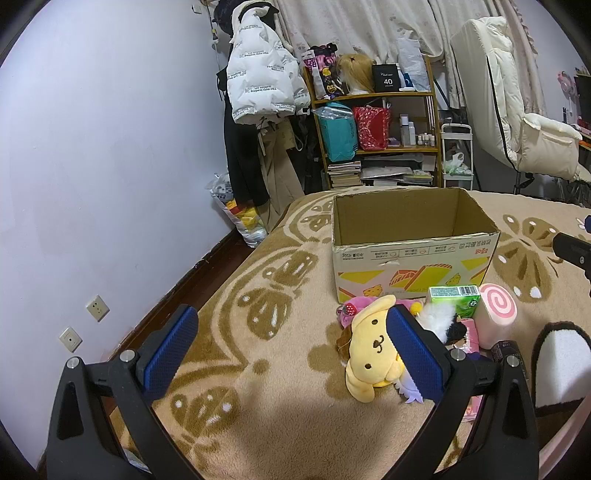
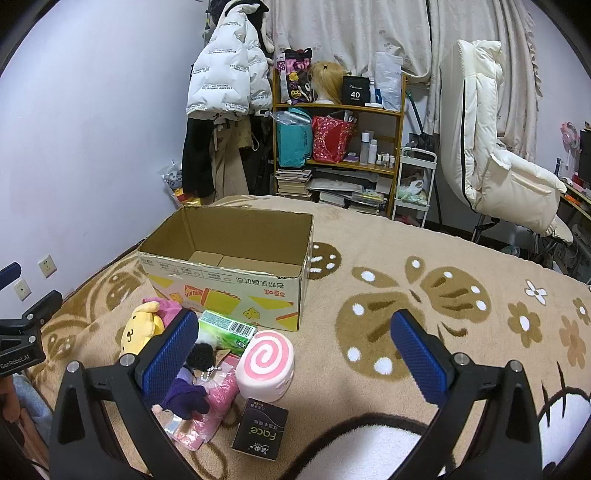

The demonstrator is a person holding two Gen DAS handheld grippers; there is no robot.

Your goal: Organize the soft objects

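Both grippers, left [image 1: 291, 354] and right [image 2: 295, 356], gape wide, holding nothing. Yellow plush dog [image 1: 371, 352] lies piled before the empty cardboard box [image 2: 229, 275]. Risk: snagging neighbouring pink swirl-roll cushion [image 2: 266, 365].

A pale lilac wall [image 1: 110, 147] runs along the left, with two sockets [image 1: 98, 307] low down and a dark skirting above a dark wood floor [image 1: 221, 254]. A bed fills the foreground under a beige blanket [image 2: 424, 258] patterned with brown butterflies. Behind it, a white puffer jacket [image 2: 221, 85] hangs over dark clothes beside a wooden shelf unit [image 2: 397, 147] crowded with bags, bottles and stacked books. Cream flower-print curtains [image 2: 369, 33] cover what is probably a window. A padded cream chair [image 2: 480, 147] stands right, near a small white trolley [image 2: 413, 184].
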